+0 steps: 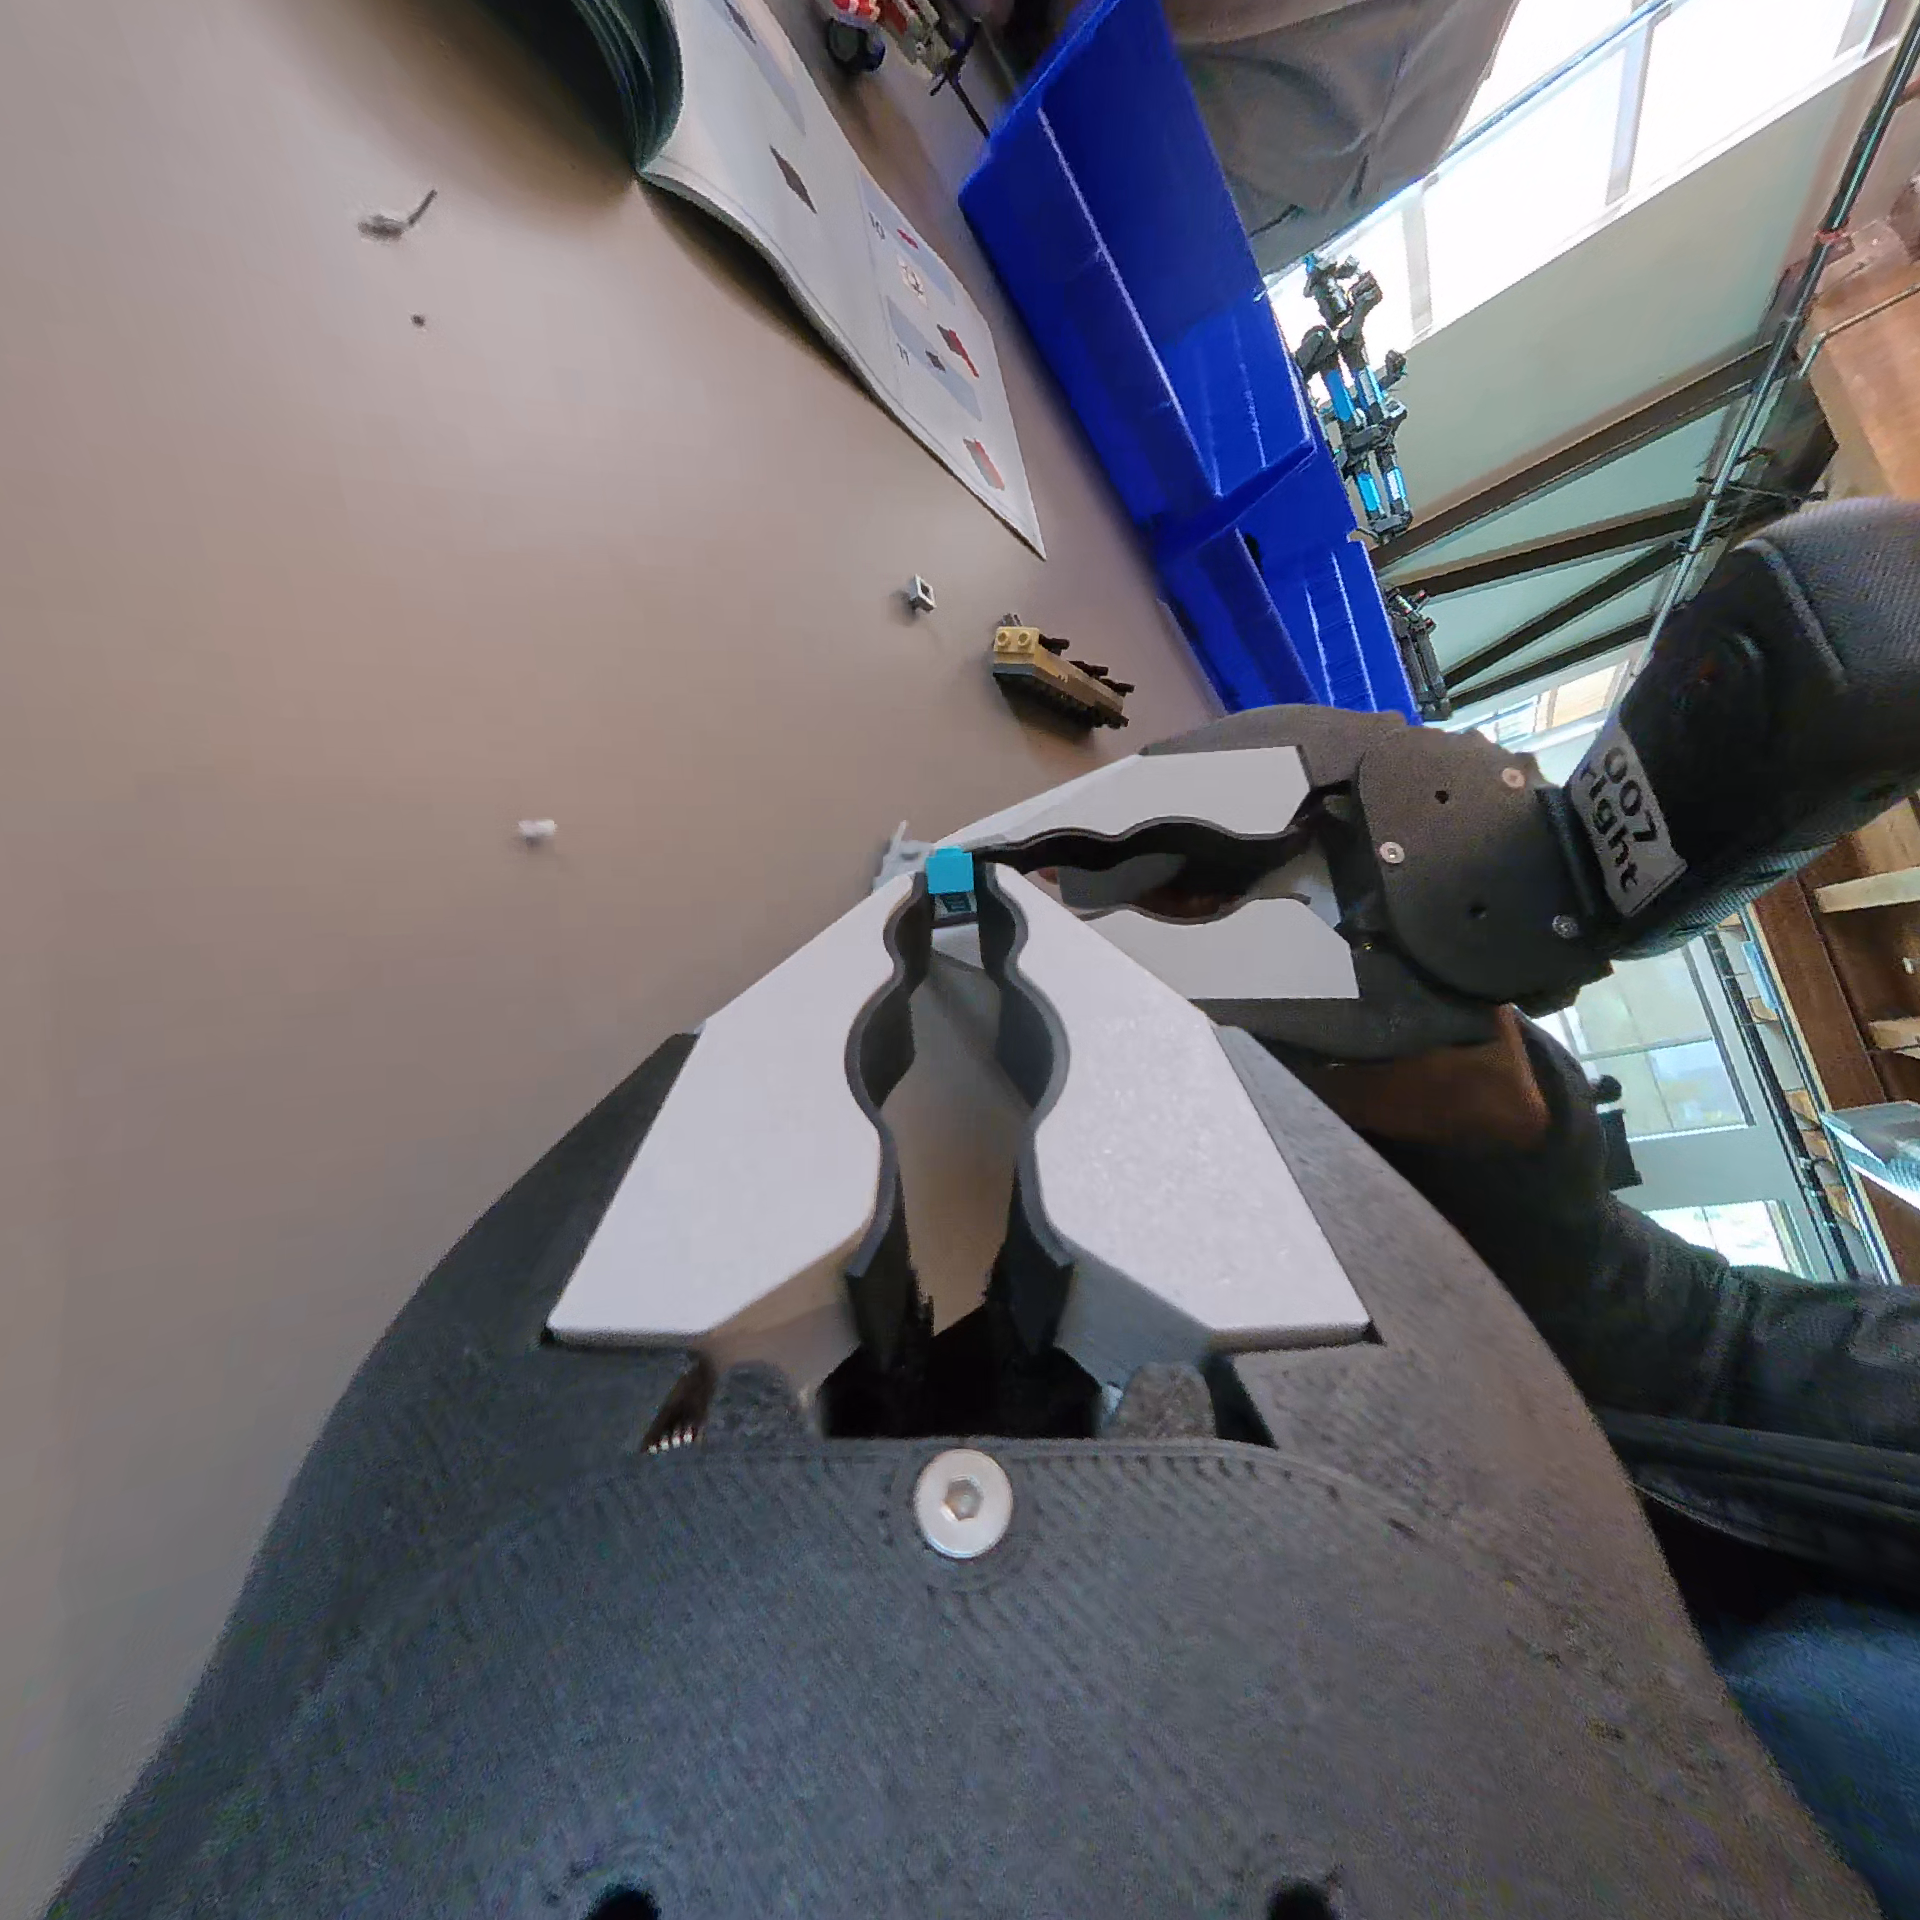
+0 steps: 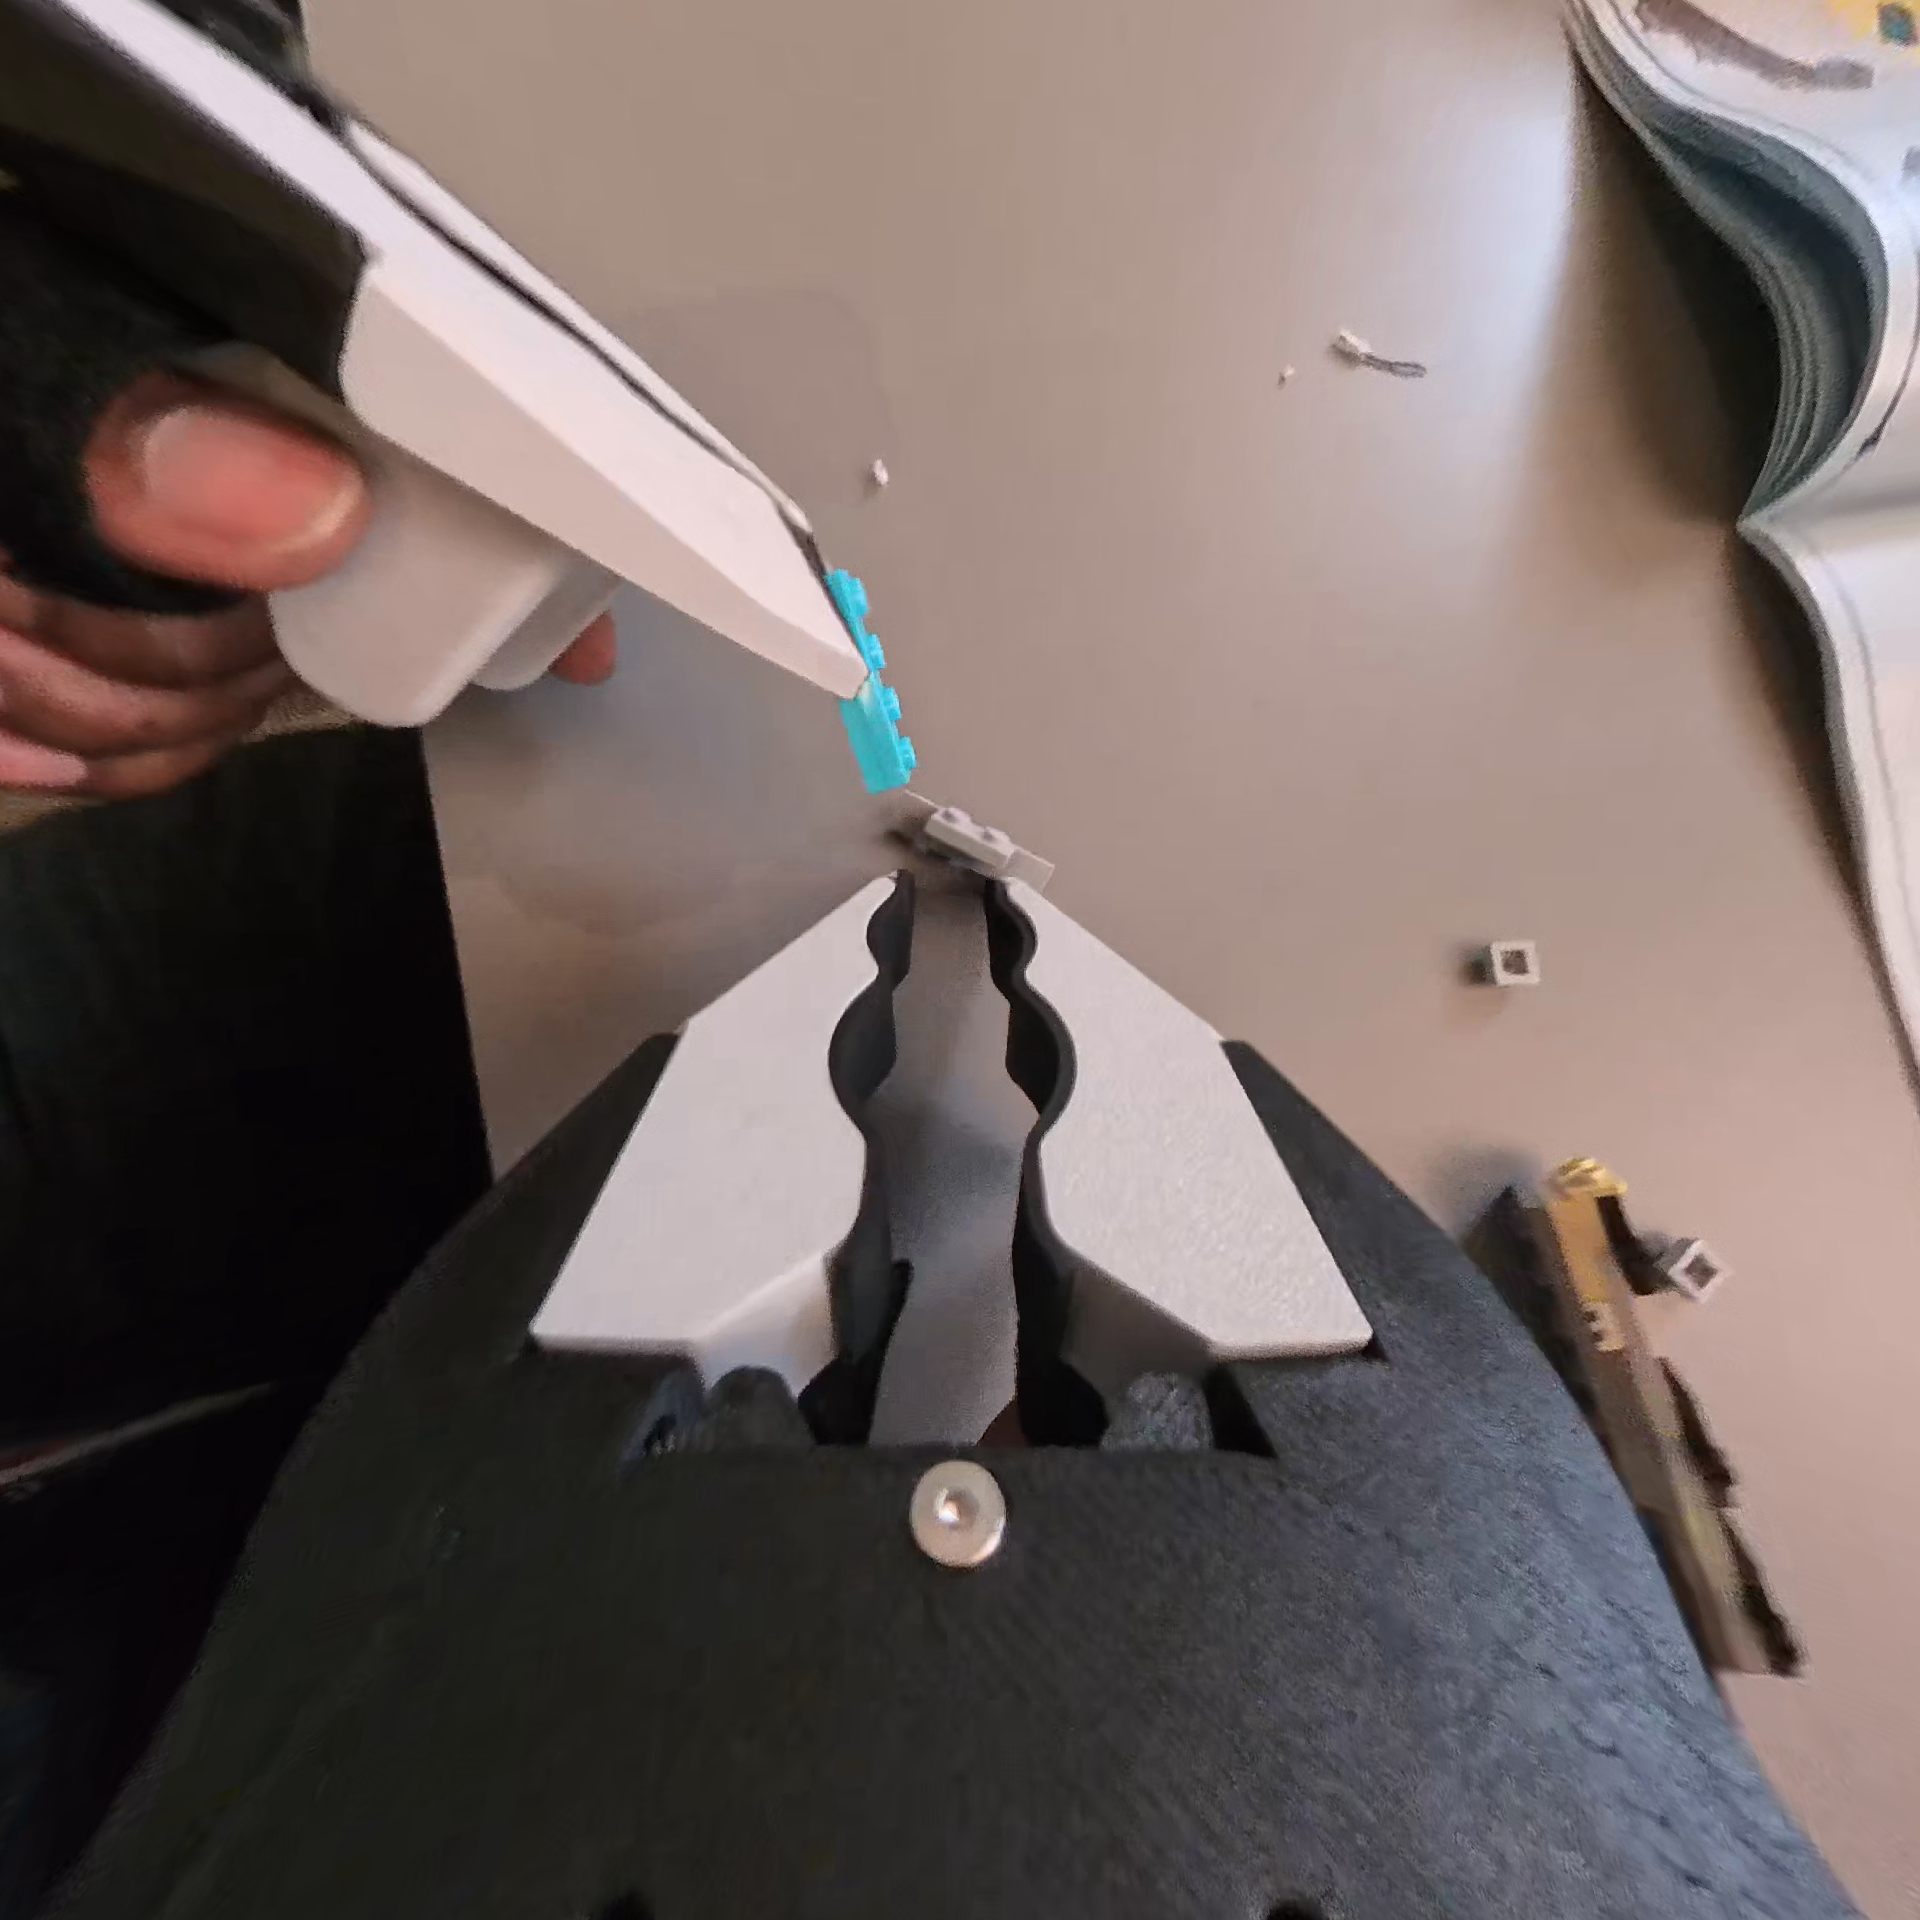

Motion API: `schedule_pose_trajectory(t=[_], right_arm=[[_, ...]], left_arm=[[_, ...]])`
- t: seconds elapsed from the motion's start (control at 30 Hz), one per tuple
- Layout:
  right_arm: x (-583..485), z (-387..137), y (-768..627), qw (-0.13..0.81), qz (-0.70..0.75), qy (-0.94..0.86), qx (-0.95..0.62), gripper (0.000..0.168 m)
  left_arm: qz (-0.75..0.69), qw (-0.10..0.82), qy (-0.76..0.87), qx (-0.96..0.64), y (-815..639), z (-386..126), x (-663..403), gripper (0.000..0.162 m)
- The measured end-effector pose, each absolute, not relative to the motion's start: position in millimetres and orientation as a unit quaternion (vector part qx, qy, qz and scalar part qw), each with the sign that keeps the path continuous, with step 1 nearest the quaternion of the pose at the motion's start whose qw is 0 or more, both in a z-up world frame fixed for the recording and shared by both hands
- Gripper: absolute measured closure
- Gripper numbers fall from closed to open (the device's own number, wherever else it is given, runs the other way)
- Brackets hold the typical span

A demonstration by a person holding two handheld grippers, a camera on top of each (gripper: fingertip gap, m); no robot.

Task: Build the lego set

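My left gripper [image 1: 953, 896] is shut on a small turquoise plate [image 1: 950, 869], held by its edge above the table. The right wrist view shows that plate [image 2: 875, 681] tilted, studs facing right, in the left gripper [image 2: 836, 639]. My right gripper [image 2: 942, 883] is shut on a small light grey piece [image 2: 977, 840] at its tips, just below and right of the turquoise plate; the two pieces are apart by a small gap. In the left wrist view the right gripper [image 1: 966, 847] comes in from the right, its tips beside the turquoise plate, the grey piece [image 1: 891, 854] partly hidden.
An open instruction booklet [image 1: 831, 260] [image 2: 1818, 416] lies at the table's far side beside blue bins [image 1: 1132, 312]. A tan and black partial build [image 1: 1049, 675] [image 2: 1621, 1403] and small grey bricks [image 1: 920, 594] [image 2: 1507, 961] lie on the brown table [image 1: 312, 623]. About 4 centimetres separates my left fingertips from my right.
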State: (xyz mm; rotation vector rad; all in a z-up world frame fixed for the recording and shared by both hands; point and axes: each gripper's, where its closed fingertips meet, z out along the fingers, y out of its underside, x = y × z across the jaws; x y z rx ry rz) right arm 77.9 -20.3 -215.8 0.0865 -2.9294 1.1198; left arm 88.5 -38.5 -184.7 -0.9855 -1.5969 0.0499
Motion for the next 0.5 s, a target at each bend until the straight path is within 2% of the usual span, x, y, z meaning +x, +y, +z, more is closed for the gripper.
schedule_pose_trajectory(t=[0.13,0.5], right_arm=[[82.4,-215.2,-21.6,-0.010,0.367,-0.930,-0.004,0.152],[50.2,-189.8,-32.4,0.008,0.395,-0.917,0.050,0.147]], left_arm=[[0.019,0.583,-0.693,-0.423,-35.0,-188.1,89.8,0.154],[0.029,0.573,-0.702,-0.423,-38.9,-191.2,89.6,0.154]])
